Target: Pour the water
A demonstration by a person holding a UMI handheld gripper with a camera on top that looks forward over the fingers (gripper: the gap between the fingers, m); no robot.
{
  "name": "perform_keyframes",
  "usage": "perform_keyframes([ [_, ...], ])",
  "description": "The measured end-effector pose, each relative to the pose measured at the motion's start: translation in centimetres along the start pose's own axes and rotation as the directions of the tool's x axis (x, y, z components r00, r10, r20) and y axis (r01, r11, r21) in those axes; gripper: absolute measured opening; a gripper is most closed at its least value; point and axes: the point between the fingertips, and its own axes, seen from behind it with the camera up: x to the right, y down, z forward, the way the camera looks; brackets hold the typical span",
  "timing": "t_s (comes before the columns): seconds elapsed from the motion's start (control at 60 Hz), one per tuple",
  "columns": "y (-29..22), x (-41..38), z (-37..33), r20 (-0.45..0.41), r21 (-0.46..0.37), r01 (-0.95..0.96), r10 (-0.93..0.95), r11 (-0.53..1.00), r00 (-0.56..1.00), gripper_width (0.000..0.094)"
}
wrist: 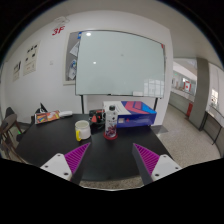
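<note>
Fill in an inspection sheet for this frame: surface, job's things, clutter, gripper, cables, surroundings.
Surface: dark table, bare just ahead of the fingers.
Job's things: clear bottle with pink label upright beyond the fingers; yellowish cup beside it, apart.
Clutter: blue and pink boxes behind the bottle; flat packet at the table's far side.
Gripper: gripper open, holding nothing, well short of the bottle.
Cables: nothing seen.
Surroundings: whiteboard on the wall; chair beside the table.
</note>
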Motion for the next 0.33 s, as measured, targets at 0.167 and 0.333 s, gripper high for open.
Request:
perform_keyframes([
  [0.167,0.4,-0.1,-2.1,-0.021,0.014,0.011,-0.011,1.000,1.000,0.0848],
  [0.333,0.5,-1.5,-2.7,0.000,0.018,0.007,-0.007,1.000,1.000,0.0847],
])
